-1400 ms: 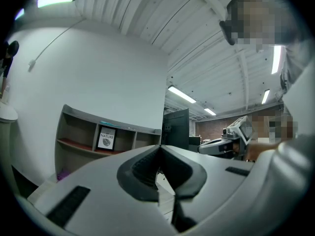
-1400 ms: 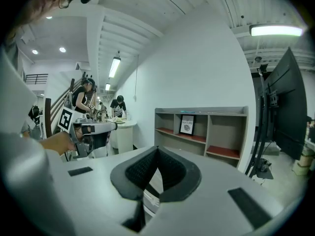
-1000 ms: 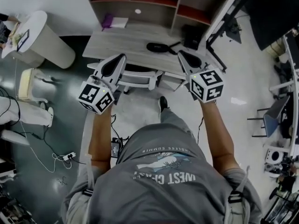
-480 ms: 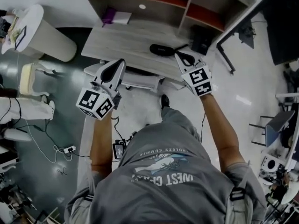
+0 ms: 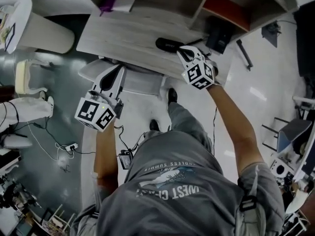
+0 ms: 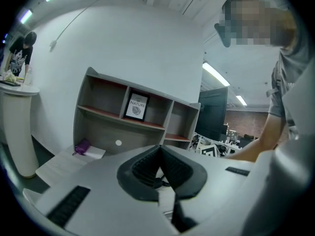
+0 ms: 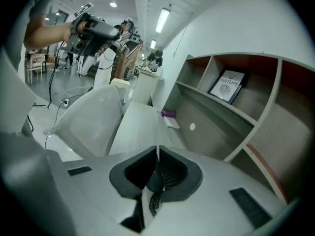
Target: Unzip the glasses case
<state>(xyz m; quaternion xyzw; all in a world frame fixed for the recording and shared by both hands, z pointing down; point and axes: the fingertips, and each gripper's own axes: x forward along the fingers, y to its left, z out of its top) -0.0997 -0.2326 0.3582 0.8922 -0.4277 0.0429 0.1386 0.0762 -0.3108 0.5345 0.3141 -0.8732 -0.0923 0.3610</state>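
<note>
The black glasses case (image 5: 167, 44) lies on the pale wooden desk (image 5: 123, 33), near its front edge. My right gripper (image 5: 180, 49) hangs just over the case's right end, pointing down at it. Its jaws are together apart from a hairline slit, with nothing between the pads. In the right gripper view the gripper (image 7: 157, 148) shows the dark case (image 7: 155, 180) and its zipper teeth through the gap behind the tips. My left gripper (image 5: 116, 70) is shut and empty, held off the desk's front edge over the chair. The left gripper view shows the gripper (image 6: 160, 147) facing the shelves.
A shelf unit (image 6: 123, 124) stands at the back of the desk with a framed picture (image 6: 137, 106) and a purple item (image 5: 109, 6). A black box (image 5: 219, 33) sits right of the case. A white chair (image 5: 130, 82) is under the desk's front. Cables (image 5: 59, 151) lie on the floor at left.
Both grippers have dropped and gone forward toward the desk. The right one travelled further and rolled, ending at the case's right end. The left stays short of the desk edge.
</note>
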